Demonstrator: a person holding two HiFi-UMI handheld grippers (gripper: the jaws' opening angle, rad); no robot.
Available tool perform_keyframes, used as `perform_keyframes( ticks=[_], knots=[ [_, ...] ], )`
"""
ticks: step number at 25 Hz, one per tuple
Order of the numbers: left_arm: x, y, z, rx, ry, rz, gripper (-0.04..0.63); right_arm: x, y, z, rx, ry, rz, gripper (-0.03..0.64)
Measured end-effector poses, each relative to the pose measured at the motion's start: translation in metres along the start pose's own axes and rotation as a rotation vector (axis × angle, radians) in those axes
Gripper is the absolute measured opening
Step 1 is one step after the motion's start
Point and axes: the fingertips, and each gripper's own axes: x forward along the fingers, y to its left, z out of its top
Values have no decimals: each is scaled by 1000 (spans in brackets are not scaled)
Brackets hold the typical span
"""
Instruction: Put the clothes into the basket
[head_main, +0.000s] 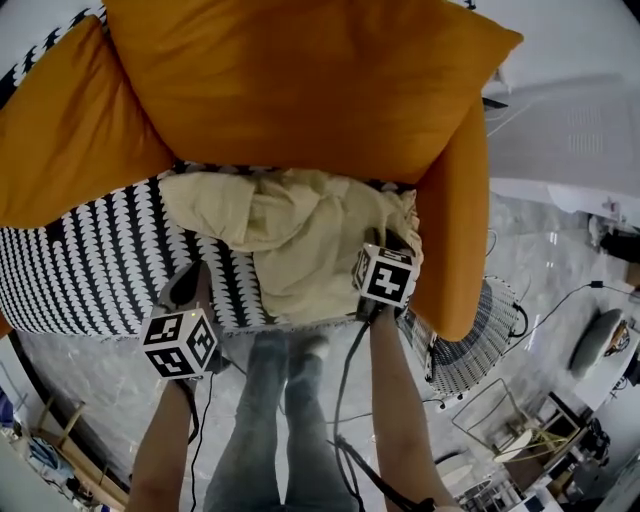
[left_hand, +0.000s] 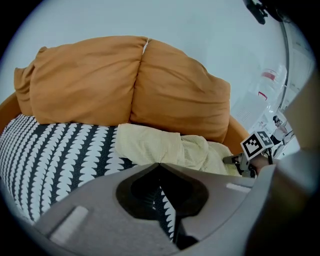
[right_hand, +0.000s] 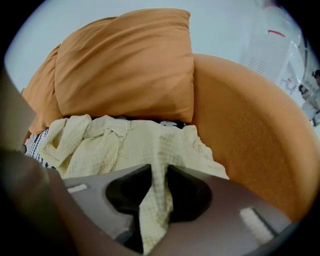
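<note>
Right now,
- I am standing over a sofa, looking steeply down at its black-and-white patterned seat (head_main: 90, 260), with my legs in jeans (head_main: 270, 420) showing below its front edge.
- The pale yellow garment (head_main: 300, 235) is lying crumpled on the right part of that seat, reaching back to the big orange cushions (head_main: 290, 80) and sideways against the orange armrest (head_main: 460, 220).
- I am holding my right gripper (right_hand: 159, 170) pointed steeply down at the garment's right edge, close beside the armrest. Its jaws are pinching a fold of the checked cloth, and the fold is running up between the tips and hanging down through the hollow behind them.
- I am keeping my left gripper (left_hand: 159, 166) over the bare patterned seat, just to the left of the garment and apart from it. Its jaws are meeting at the tips with nothing caught between them; only the seat pattern is showing through the gap behind.
- The round wire basket (head_main: 470, 345) is sitting on the pale marble floor (head_main: 540, 260), just beyond the armrest on my right, and no cloth is showing in it.
</note>
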Motion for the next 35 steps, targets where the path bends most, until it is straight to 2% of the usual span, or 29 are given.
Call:
perform_keyframes(
  ticks=[5,7,9,19,24,30,35],
  knots=[
    [-14,11,-6,-24,-12,10,-6,-7,9,-5,-6,0,8,94],
    [-20,15,-9,-38,-16,3,-6,-14,16,-5,0,-8,18,65],
    [-21,10,-10,-42,-18,0,-6,-17,15,-3,2,-14,31,40],
    [-48,-23,4,-82,-66,-26,-6,-66,11,-2,-10,-55,59,22],
    [-77,-44,22,-111,-89,-30,-6,-115,11,0,12,-81,96,18],
    [-132,-92,28,-71,-115,-63,-6,-198,20,6,5,-154,184,18],
    [-175,-119,26,-49,-144,-54,-6,-258,27,13,-32,-205,237,18]
  ],
)
